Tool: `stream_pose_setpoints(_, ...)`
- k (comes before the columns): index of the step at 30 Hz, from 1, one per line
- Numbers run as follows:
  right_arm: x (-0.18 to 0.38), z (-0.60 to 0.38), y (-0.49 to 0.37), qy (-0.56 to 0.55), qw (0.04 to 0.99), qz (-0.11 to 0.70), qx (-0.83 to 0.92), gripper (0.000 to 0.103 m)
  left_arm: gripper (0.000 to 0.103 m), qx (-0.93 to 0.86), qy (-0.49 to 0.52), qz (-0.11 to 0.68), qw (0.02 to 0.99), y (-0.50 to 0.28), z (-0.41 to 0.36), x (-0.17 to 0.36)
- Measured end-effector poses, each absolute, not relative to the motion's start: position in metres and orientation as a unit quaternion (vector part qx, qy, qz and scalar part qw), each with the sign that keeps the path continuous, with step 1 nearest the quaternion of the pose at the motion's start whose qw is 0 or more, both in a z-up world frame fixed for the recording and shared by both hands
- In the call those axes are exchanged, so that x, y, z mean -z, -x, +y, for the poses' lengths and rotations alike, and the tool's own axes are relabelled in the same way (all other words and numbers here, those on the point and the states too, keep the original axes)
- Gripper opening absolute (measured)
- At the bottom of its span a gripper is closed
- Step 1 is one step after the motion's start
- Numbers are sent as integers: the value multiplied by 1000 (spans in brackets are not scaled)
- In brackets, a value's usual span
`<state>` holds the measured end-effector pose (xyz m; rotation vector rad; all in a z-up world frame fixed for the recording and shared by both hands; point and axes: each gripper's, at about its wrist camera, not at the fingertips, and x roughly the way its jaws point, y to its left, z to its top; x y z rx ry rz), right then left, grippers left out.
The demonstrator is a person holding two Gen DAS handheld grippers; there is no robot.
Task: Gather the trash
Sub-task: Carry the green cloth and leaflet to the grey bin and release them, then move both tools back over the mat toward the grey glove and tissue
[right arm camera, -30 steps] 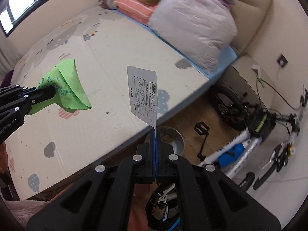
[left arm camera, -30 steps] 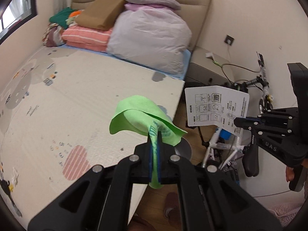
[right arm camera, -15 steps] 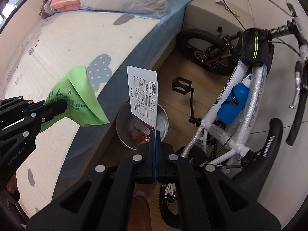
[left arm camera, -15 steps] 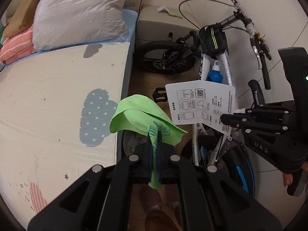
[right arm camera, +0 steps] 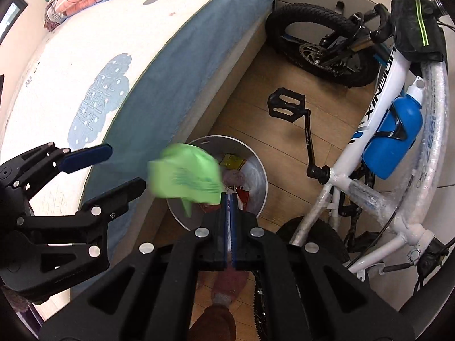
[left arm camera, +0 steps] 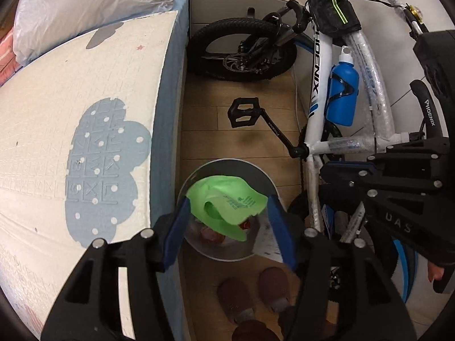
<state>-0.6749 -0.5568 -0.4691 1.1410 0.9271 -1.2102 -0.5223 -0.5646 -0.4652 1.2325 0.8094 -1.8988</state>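
A green wrapper (left arm camera: 227, 203) hangs in the air over the round grey trash bin (left arm camera: 264, 176), free of my left gripper (left arm camera: 227, 210), whose blue pads stand wide open on either side of it. In the right wrist view the wrapper (right arm camera: 186, 177) is blurred above the bin (right arm camera: 260, 187), just right of the open left gripper (right arm camera: 122, 166). My right gripper (right arm camera: 229, 199) has its pads almost together with nothing between them. The white card is not in view. The bin holds red and yellow wrappers (right arm camera: 234, 160).
The bed with a foam mat (left arm camera: 71, 113) lies to the left. A white bicycle (left arm camera: 318, 65) with a blue bottle (left arm camera: 342, 96) and a black pedal (left arm camera: 244, 112) stands right of the bin. Feet in brown slippers (left arm camera: 253, 292) stand just below the bin.
Both grippers moved over the bin. The left gripper opened and let go of the green wrapper, which is dropping. The white card has left the right gripper.
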Motion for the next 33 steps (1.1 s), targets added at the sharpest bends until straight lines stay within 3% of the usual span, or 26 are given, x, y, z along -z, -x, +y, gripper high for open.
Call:
stream_pose_setpoints(9, 452, -562, 671, -480, 587, 403, 512, 2, 58, 722, -479, 325, 379, 501, -569, 451)
stream_pose_setpoints(11, 440, -560, 666, -473, 591, 409, 510, 16, 63, 717, -473, 332, 390, 492, -566, 439)
stream_pose_setpoints(12, 433, -559, 664, -466, 594, 411, 511, 36, 65, 715, -469, 335, 396, 487, -564, 431)
stream_pose_setpoints(13, 424, -556, 661, -458, 600, 411, 512, 44, 68, 712, -464, 337, 405, 482, -562, 422)
stream_pose_setpoints(22, 331, -530, 603, -398, 660, 440, 460, 45, 72, 667, -420, 362, 497, 418, -525, 327)
stream_pose_setpoints(33, 226, -492, 466, -260, 778, 483, 305, 51, 76, 531, -323, 407, 670, 289, -415, 214)
